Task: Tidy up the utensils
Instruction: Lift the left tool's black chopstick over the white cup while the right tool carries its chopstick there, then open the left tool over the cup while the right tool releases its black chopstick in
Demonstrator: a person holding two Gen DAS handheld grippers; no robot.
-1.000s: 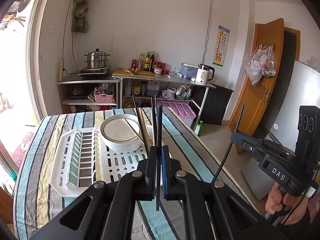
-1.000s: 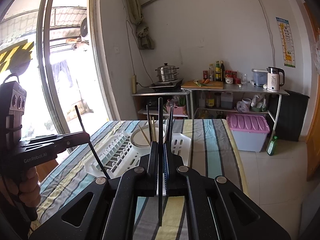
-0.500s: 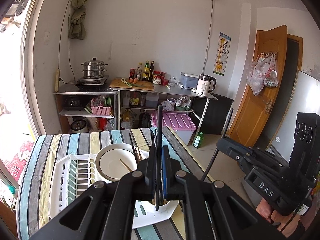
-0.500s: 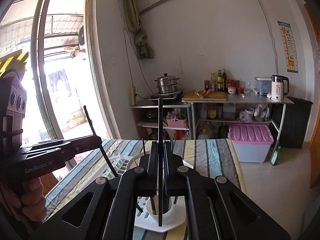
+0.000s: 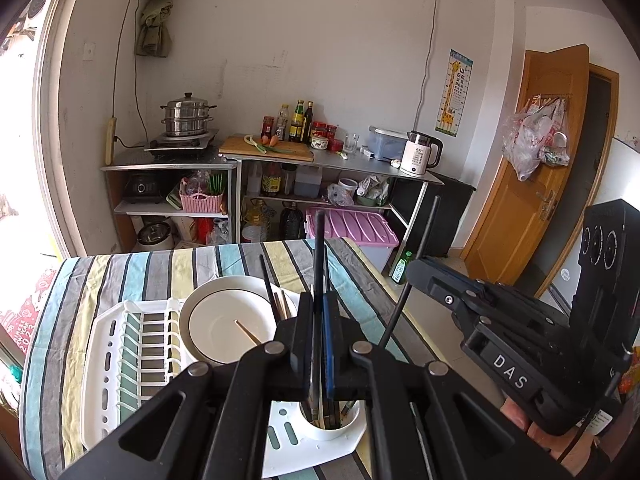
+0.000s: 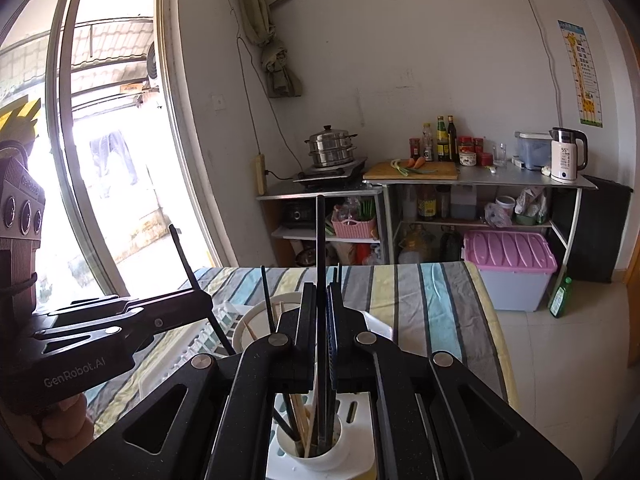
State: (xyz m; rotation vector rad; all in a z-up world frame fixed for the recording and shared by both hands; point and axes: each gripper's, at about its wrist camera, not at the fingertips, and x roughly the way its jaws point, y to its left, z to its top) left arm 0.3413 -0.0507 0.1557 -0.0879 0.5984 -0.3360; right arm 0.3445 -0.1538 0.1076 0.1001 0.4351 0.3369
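In the left wrist view my left gripper point(image 5: 320, 300) is shut on a black chopstick point(image 5: 319, 240) held upright. Its lower end points down at the white utensil cup point(image 5: 352, 426), which holds several chopsticks. To the right, my right gripper point(image 5: 416, 270) grips another black chopstick point(image 5: 424, 240). In the right wrist view the right gripper point(image 6: 322, 292) is shut on its upright black chopstick point(image 6: 320, 236) over the same cup point(image 6: 328, 456). The left gripper point(image 6: 202, 300) comes in from the left with its chopstick point(image 6: 184, 252).
The cup sits at the near corner of a white dish rack point(image 5: 108, 360) on a striped tablecloth point(image 5: 120, 276). A white bowl point(image 5: 216, 320) with a wooden chopstick point(image 5: 248, 334) stands in the rack. Kitchen shelves point(image 5: 332, 160) and a pink-lidded bin point(image 5: 352, 226) stand beyond the table.
Both grippers have drawn back along the table with their chopsticks. The bowl and rack have slid away, and the utensil cup has come into view right under the fingers.
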